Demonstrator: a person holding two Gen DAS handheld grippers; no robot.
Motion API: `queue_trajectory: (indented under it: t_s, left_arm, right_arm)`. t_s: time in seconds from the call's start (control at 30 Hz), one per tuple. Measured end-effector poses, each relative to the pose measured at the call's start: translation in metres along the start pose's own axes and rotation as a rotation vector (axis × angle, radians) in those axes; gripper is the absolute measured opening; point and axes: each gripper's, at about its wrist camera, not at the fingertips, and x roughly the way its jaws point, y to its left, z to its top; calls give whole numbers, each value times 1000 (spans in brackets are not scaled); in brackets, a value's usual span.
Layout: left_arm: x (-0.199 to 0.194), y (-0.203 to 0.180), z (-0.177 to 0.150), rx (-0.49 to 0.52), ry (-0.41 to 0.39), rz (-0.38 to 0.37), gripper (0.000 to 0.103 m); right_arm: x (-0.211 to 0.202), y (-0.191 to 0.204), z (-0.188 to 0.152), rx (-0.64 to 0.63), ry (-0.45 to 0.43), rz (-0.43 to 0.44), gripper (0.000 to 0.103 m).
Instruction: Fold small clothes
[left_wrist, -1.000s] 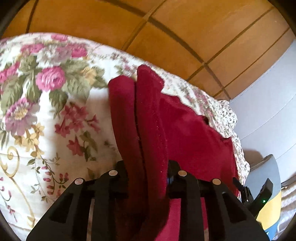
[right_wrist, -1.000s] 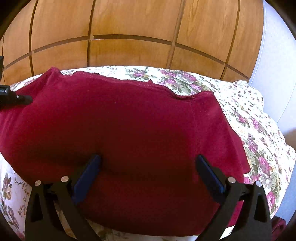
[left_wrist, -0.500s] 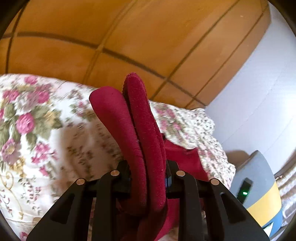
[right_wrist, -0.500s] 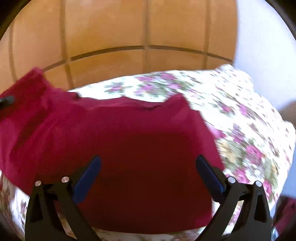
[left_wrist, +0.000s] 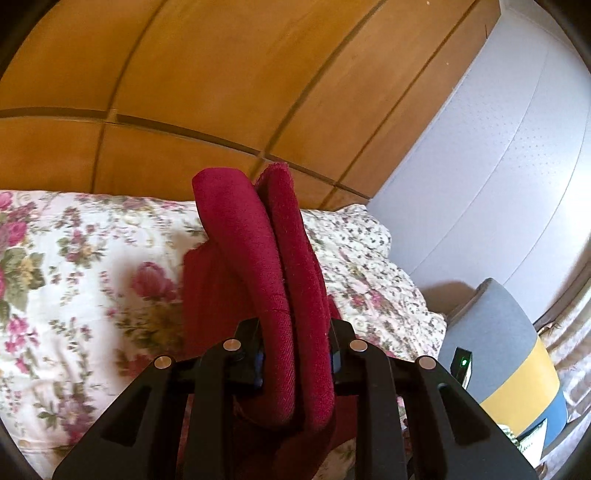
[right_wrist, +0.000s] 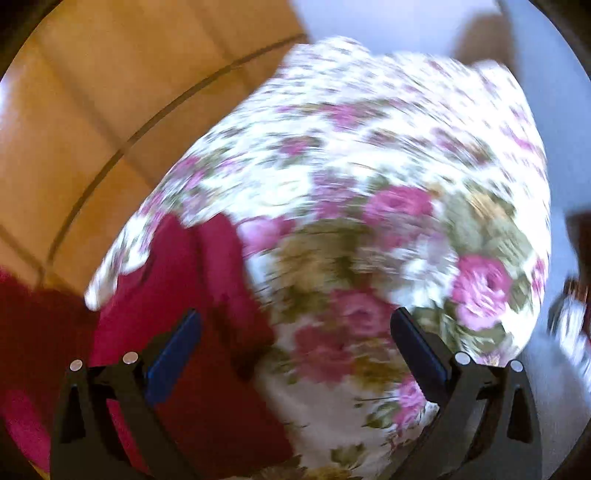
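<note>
My left gripper (left_wrist: 295, 363) is shut on a doubled-over edge of the dark red garment (left_wrist: 269, 280), which stands up between the fingers and hangs above the floral bedspread (left_wrist: 85, 280). My right gripper (right_wrist: 293, 350) is open and empty, its blue pads wide apart. In the blurred right wrist view the red garment (right_wrist: 192, 314) lies at the lower left, under and beside the left finger, on the bedspread (right_wrist: 369, 184).
A wooden headboard or wall panel (left_wrist: 184, 92) runs behind the bed. A white wall (left_wrist: 498, 166) is at the right. A grey, yellow and blue object (left_wrist: 506, 354) stands beside the bed at the right.
My left gripper has lifted the folded red edge up off the bed. My right gripper has swung to the right, away from the garment, which slid to the left of its view.
</note>
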Motion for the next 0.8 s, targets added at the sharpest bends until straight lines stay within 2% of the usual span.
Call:
queue_trajectory:
  t_s: [0.1,0.27,0.4,0.6,0.73,0.8]
  left_arm:
    - [17,-17,0,8,20,-21,21]
    - [59,-59,-8,70,80,-41,21]
    - [98,-84,-20,133,124,-18,21]
    - [149,-104,-38,162,183,12,21]
    - [169,-123,-55,250,209,30,21]
    - [181,-129,-66,301,244,52,29]
  right_arm:
    - [-1,-20,8,102,17,14,101]
    - [-5,-31,14,159,16,35,101]
    - [-12,-40,18,200,4,50,101]
    - [-9,-54,25,259,5,65,101]
    - [-9,-57,26,276,6,71,101]
    - [-8,-55,26,266,9,71,101]
